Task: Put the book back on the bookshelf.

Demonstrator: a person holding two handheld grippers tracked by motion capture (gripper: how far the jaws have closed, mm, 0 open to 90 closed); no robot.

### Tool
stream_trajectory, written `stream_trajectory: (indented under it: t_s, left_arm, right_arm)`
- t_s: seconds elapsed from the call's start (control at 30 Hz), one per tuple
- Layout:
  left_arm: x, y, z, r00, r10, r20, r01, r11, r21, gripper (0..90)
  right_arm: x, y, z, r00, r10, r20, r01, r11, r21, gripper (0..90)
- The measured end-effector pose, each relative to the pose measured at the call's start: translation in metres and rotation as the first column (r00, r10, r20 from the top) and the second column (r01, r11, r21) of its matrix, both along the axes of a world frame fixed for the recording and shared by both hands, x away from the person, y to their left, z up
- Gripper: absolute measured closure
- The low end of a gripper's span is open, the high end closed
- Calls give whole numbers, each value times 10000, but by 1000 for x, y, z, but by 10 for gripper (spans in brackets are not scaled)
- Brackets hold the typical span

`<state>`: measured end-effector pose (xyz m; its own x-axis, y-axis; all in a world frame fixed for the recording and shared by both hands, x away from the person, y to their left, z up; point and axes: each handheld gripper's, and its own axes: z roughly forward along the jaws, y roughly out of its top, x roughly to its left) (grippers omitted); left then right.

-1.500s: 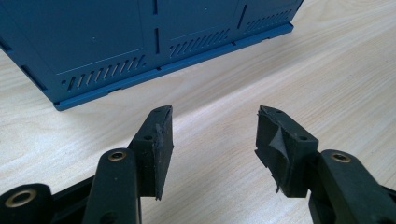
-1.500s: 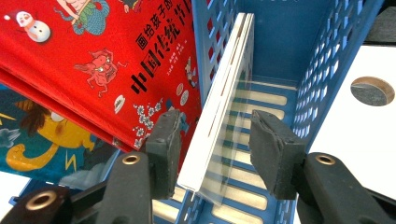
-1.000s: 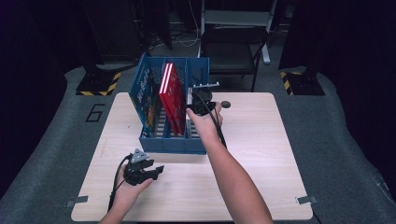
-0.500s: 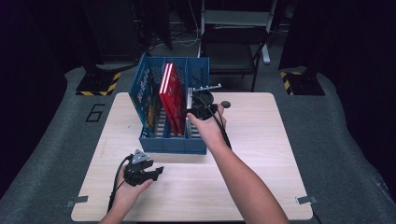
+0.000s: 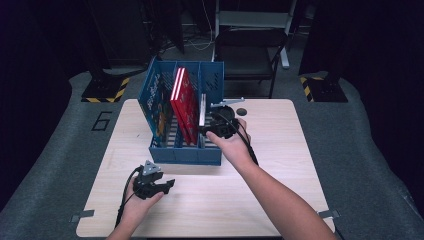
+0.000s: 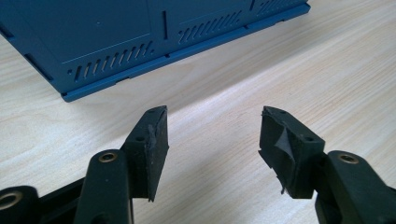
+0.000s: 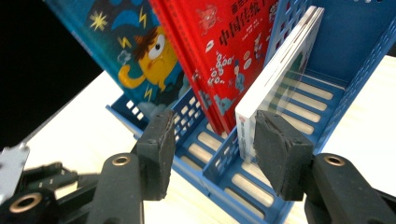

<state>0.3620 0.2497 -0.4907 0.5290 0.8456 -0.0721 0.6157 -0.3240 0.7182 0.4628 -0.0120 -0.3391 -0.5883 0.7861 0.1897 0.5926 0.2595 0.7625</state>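
A blue three-bay rack (image 5: 185, 155) stands at the table's far left. Its left bay holds a blue cartoon book (image 5: 156, 102), the middle bay red books (image 5: 182, 100), and the right bay a thin white book (image 5: 201, 107). My right gripper (image 5: 207, 128) hovers at the rack's front right corner. Its jaws have just been opening and stand apart, pads clear of the white book (image 7: 275, 79), with only the rack's front wall (image 7: 224, 163) behind the gap. My left gripper (image 5: 167, 185) rests low over the table before the rack. Its jaws have also just been opening, with bare wood between them (image 6: 212, 140).
The wooden table (image 5: 270, 190) stretches right and toward the near edge. A small round hole (image 5: 242, 111) lies just right of the rack. A dark folding chair (image 5: 250, 50) stands behind the table. The left gripper (image 7: 28, 184) appears low at the left of the right gripper view.
My right gripper has drawn back from the rack toward the near side, with its jaws wider. The white book stays in the right bay. The left hand has kept its place.
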Motion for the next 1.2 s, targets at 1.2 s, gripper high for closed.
stream_trajectory:
  t_s: [1.2]
  left_arm:
    - [-3, 3, 1, 9997, 181, 176, -179, 9997, -144, 394]
  right_arm:
    - [-67, -79, -60, 9948, 330, 967, -257, 9968, -756, 327]
